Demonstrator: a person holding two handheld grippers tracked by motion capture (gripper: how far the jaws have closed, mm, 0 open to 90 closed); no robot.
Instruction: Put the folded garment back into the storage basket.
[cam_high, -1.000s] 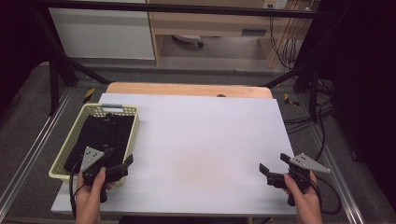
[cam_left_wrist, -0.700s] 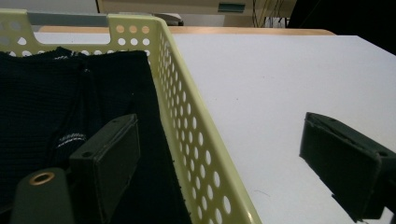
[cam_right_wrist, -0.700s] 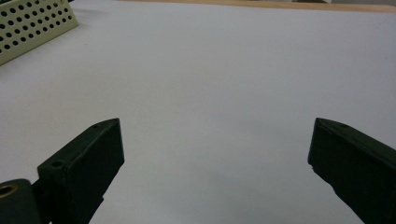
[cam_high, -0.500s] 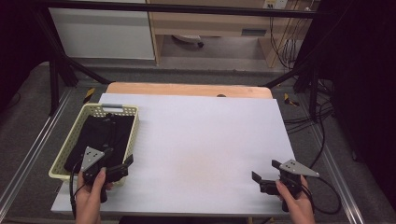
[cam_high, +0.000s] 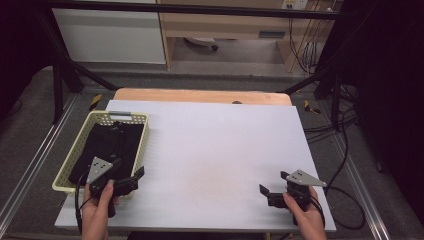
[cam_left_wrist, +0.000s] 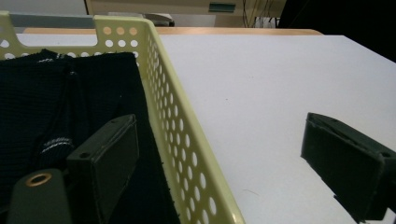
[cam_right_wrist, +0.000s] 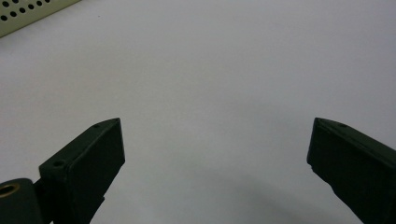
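Step in hand: approach. Left hand-held gripper (cam_high: 134, 179) wide open, empty, straddling wall of yellow basket (cam_high: 76, 150) holding black garment (cam_high: 107, 145). Right hand-held gripper (cam_high: 272, 189) open, empty, over bench (cam_high: 220, 145). Next: lower onto fabric, close.

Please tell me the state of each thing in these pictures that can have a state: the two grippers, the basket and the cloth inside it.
Left gripper: open, jaws straddling the basket's near right wall, holding nothing.
Right gripper: open, empty, above the bare white table.
Pale yellow perforated plastic basket: upright on the table's left side, filled.
Black knitted cloth: lying crumpled inside the basket, not gripped.
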